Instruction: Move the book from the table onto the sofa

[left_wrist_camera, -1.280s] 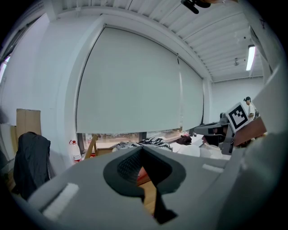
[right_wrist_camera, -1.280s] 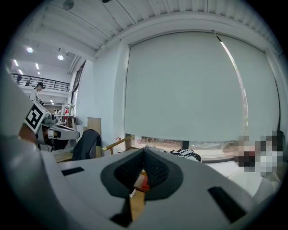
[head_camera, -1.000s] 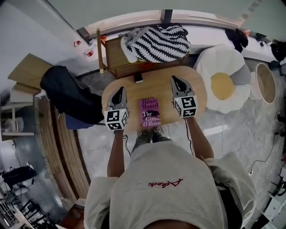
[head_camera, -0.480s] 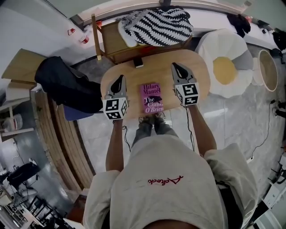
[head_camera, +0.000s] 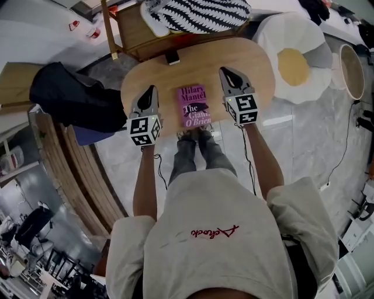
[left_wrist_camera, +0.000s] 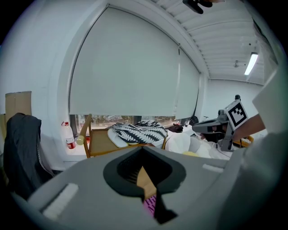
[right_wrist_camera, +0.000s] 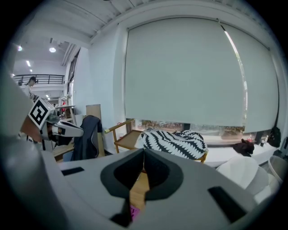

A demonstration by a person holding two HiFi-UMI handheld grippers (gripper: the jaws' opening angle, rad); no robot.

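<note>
A pink-covered book [head_camera: 194,106] lies flat near the front edge of the oval wooden table [head_camera: 193,67]. My left gripper [head_camera: 152,91] hovers just left of the book, shut and empty. My right gripper [head_camera: 224,72] is just right of the book, also shut with nothing in it. Both point away from me toward the sofa [head_camera: 137,41], a wooden-framed seat with a zebra-striped cushion [head_camera: 196,11] behind the table. A pink sliver of the book [left_wrist_camera: 150,204] shows below the closed jaws in the left gripper view, and the book [right_wrist_camera: 134,211] shows likewise in the right gripper view.
A small dark object [head_camera: 172,58] lies at the table's far edge. A fried-egg shaped beanbag [head_camera: 295,61] sits right of the table, a round basket [head_camera: 350,73] beyond it. A dark jacket on a chair [head_camera: 73,99] stands to the left. My legs are under the table's front edge.
Both grippers have sunk toward the table while still flanking the book. The head view has tilted, so table and sofa sit higher in the picture.
</note>
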